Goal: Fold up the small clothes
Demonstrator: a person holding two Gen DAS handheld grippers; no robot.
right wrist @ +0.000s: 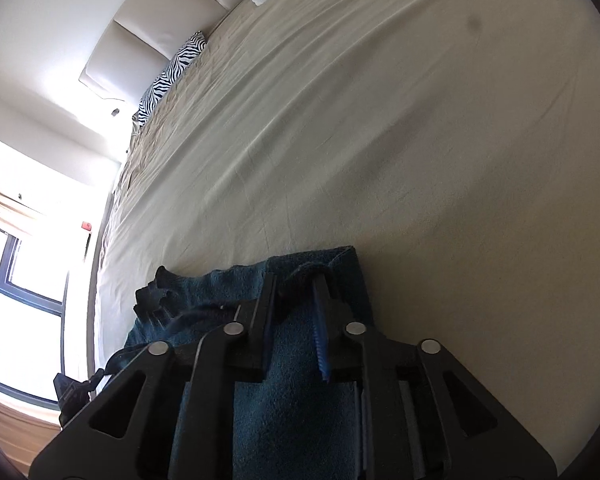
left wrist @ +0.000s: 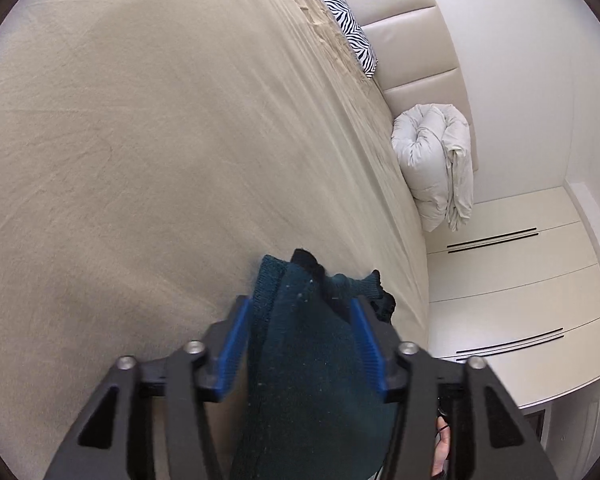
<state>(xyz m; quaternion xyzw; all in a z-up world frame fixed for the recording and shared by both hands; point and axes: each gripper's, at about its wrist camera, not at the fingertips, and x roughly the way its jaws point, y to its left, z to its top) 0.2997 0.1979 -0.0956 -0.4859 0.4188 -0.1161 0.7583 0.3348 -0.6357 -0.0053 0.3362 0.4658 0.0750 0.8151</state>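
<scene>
A dark teal knitted garment hangs bunched between the fingers of my left gripper, above the beige bed sheet. The left jaws stand fairly wide, with the thick cloth filling the gap and pressing on both blue pads. In the right wrist view the same teal garment runs under and between the fingers of my right gripper, whose jaws are nearly closed on a fold of its edge. The garment's far end is crumpled; the rest is hidden under the grippers.
The bed sheet spreads wide ahead. A zebra-print pillow and a rolled white duvet lie by the padded headboard. White drawers stand beside the bed. A bright window is on the other side.
</scene>
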